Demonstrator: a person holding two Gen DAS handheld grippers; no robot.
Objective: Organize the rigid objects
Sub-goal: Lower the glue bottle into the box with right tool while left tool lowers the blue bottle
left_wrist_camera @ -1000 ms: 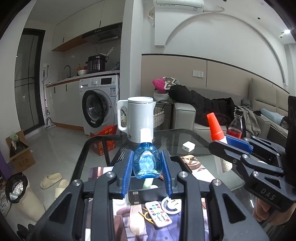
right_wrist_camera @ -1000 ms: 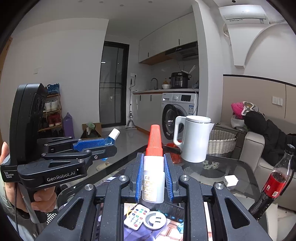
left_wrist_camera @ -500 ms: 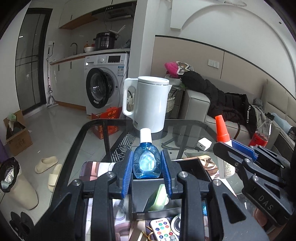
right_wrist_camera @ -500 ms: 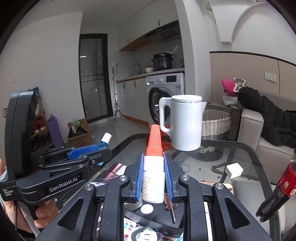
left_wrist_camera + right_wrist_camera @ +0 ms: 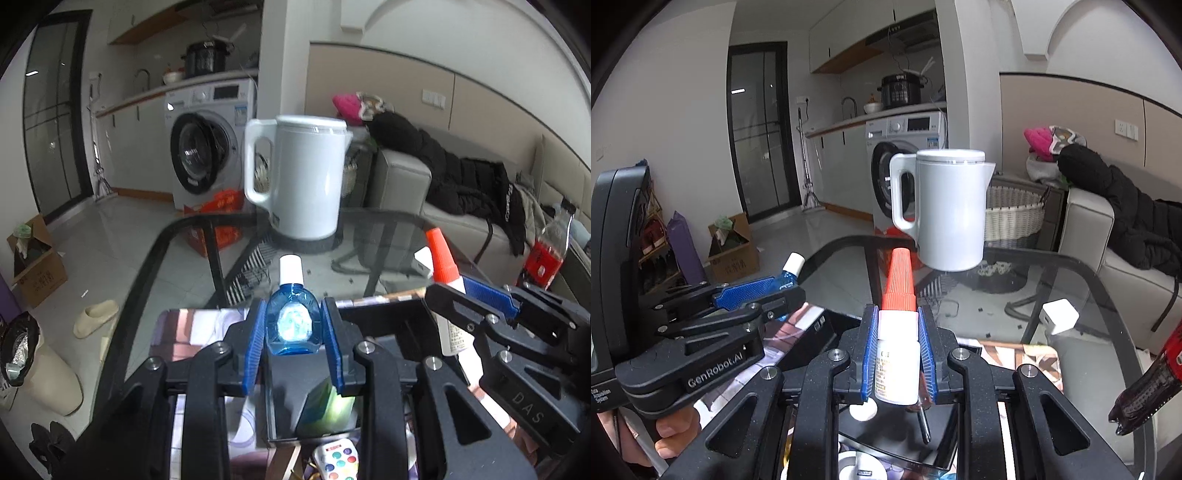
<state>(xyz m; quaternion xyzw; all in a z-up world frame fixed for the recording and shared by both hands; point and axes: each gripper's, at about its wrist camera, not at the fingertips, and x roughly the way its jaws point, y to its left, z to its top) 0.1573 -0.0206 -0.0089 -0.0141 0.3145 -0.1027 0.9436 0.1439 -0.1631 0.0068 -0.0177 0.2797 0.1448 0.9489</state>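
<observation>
My left gripper [image 5: 293, 332] is shut on a small blue bottle [image 5: 293, 321] with a white cap, held upright above a black open box [image 5: 388, 321] on the glass table. A green item [image 5: 328, 406] lies inside the box. My right gripper [image 5: 898, 354] is shut on a white glue bottle [image 5: 897, 354] with an orange cone cap, also above the box [image 5: 820, 328]. The right gripper shows in the left wrist view [image 5: 480, 306], and the left gripper in the right wrist view [image 5: 757, 291], side by side.
A white kettle [image 5: 306, 177] stands at the table's far side, with a white charger cube [image 5: 1059, 316] and a cola bottle [image 5: 546, 251] to the right. A remote [image 5: 338, 461] lies near the box. The glass table edge [image 5: 147, 266] runs along the left.
Both grippers have moved forward and down over the black box, still holding their bottles. The kettle looks nearer and the remote has slid toward the bottom of view.
</observation>
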